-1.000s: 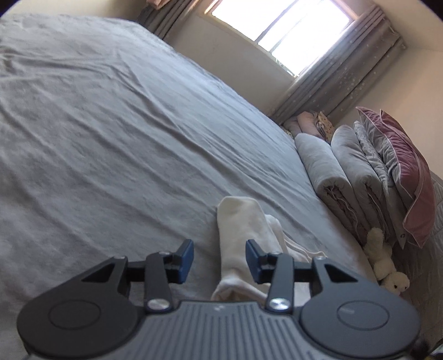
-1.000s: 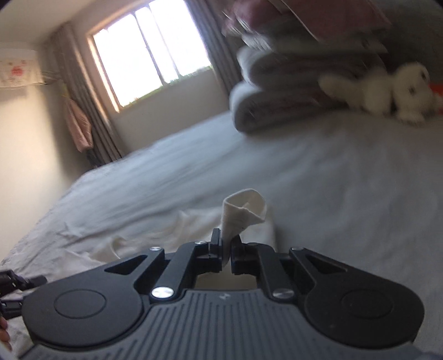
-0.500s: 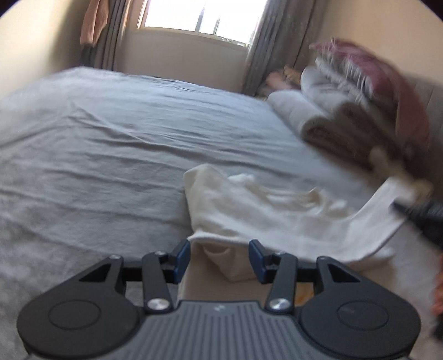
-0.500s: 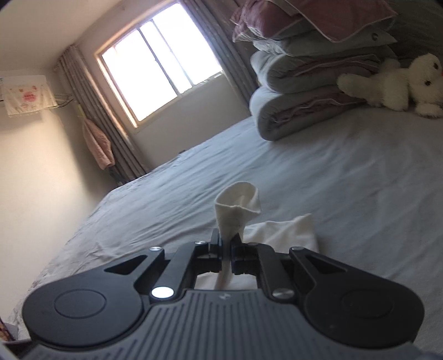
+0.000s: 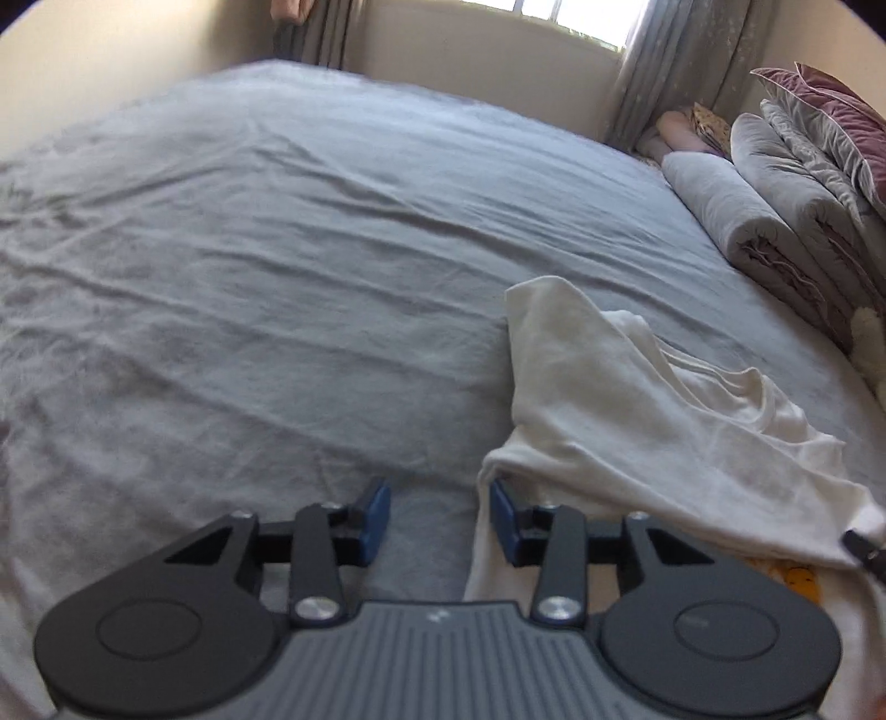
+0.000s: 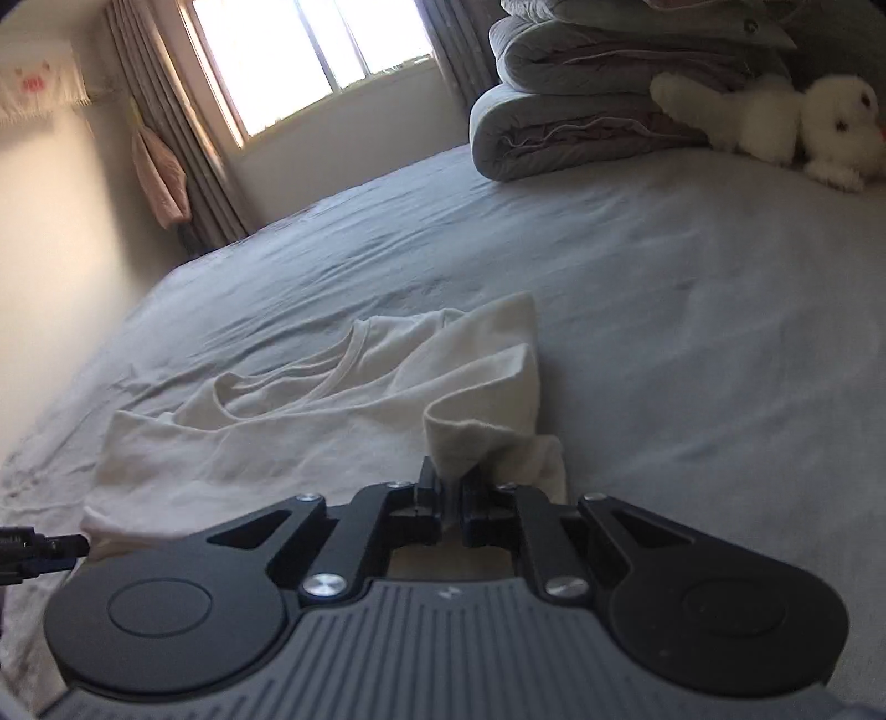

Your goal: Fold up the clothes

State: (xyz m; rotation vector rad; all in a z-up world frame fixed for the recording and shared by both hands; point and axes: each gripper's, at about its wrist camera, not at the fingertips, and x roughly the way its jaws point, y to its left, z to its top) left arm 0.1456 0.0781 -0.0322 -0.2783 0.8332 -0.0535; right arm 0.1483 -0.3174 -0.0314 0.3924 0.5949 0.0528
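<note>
A cream-white T-shirt [image 5: 637, 410] lies crumpled on the grey bedsheet [image 5: 277, 249]; in the right wrist view the shirt [image 6: 310, 421] spreads to the left with its neckline showing. My left gripper [image 5: 437, 512] is open and empty, its right finger touching the shirt's near-left edge. My right gripper [image 6: 453, 490] is shut on a bunched fold of the shirt's right edge, held just above the bed. The tip of my right gripper shows at the right edge of the left wrist view [image 5: 864, 548], and my left gripper's tip at the left edge of the right wrist view [image 6: 39, 551].
Rolled grey quilts [image 5: 775, 210] and a dusty-pink pillow [image 5: 836, 105] are stacked at the bed's right side, with a white plush toy [image 6: 775, 122] beside them. A window [image 6: 310, 50] with grey curtains is at the far wall.
My right gripper has lowered and carried the shirt edge, so the shirt now lies spread out wider. My left gripper has shifted left, from over the shirt to its left edge.
</note>
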